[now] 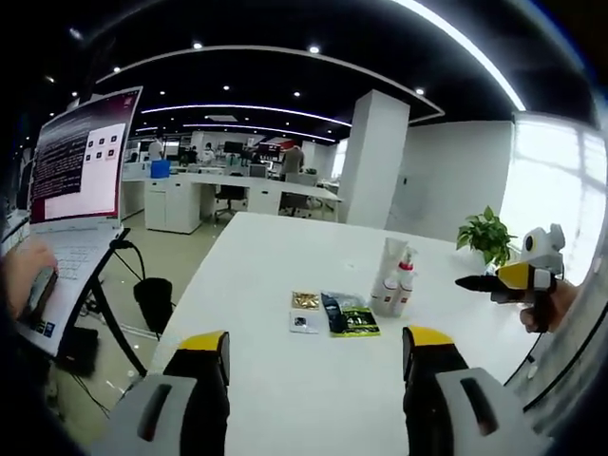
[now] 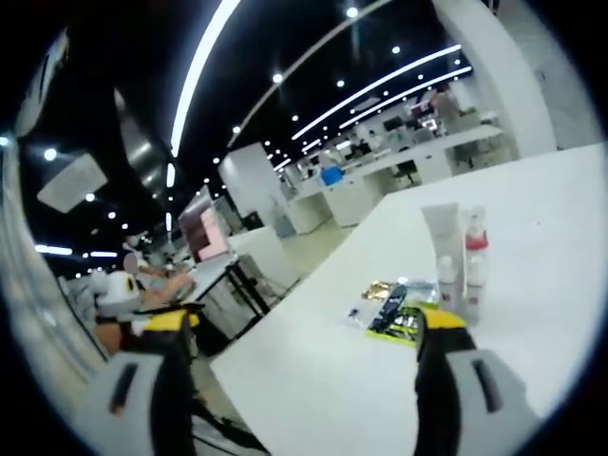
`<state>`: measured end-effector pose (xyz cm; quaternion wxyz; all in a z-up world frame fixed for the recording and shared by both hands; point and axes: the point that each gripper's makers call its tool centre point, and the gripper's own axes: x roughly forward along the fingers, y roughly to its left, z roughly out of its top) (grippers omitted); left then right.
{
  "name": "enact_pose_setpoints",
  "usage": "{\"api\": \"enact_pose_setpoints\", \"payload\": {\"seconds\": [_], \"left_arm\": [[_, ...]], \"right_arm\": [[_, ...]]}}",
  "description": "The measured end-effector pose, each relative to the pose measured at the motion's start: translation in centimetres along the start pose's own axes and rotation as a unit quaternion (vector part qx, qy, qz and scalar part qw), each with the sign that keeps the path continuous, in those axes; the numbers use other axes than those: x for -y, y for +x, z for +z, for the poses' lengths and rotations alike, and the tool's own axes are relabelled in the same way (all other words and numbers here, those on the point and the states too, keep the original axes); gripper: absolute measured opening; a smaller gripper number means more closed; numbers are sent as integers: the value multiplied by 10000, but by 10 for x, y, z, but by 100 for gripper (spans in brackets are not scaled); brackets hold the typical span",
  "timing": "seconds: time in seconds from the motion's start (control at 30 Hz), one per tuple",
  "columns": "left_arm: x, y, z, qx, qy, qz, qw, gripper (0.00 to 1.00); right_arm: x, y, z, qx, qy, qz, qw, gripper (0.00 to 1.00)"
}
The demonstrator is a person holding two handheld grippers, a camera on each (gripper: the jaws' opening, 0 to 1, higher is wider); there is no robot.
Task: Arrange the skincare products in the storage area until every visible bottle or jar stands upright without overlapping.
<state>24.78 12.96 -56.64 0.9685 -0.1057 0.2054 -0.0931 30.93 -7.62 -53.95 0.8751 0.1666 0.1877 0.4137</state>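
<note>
The left gripper is wide open and holds nothing. In the left gripper view its two yellow-tipped jaws hang over a big white table. Far ahead of them, near the middle of the table, stand the skincare bottles: a white tube and a spray bottle with a red collar, both upright and close together. Just beside them lie some flat packets, one gold, one dark, one green. A potted plant sits at the far right edge. The right gripper comes in from the right, held by a hand; I cannot tell from here how far open it is. On the left a laptop with a pink screen stands on a black stand. Behind is a large office with desks and ceiling lights.

In the right gripper view the right gripper is also wide open and empty. The bottles stand upright just past its right jaw, with the packets lying beside them on the white table. A person sits at the far left.
</note>
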Motion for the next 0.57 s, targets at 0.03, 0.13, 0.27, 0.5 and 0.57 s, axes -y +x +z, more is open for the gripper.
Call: {"api": "enact_pose_setpoints", "payload": {"seconds": [0.03, 0.13, 0.27, 0.5, 0.57], "left_arm": [[0, 1, 0, -11, 8, -12, 10000, 77], [1, 2, -1, -53, 28, -32, 10000, 77], [0, 3, -3, -99, 50, -45, 9999, 77], [-2, 7, -2, -116, 67, -46, 9999, 77], [-2, 8, -2, -105, 56, -41, 9999, 77]], "right_arm": [[1, 0, 0, -10, 1, -1, 10000, 96], [1, 1, -1, -28, -8, 10, 10000, 96], [1, 2, -1, -33, 3, 21, 10000, 96], [5, 3, -1, -43, 51, -18, 10000, 96], [5, 3, -1, -44, 34, -5, 10000, 96]]}}
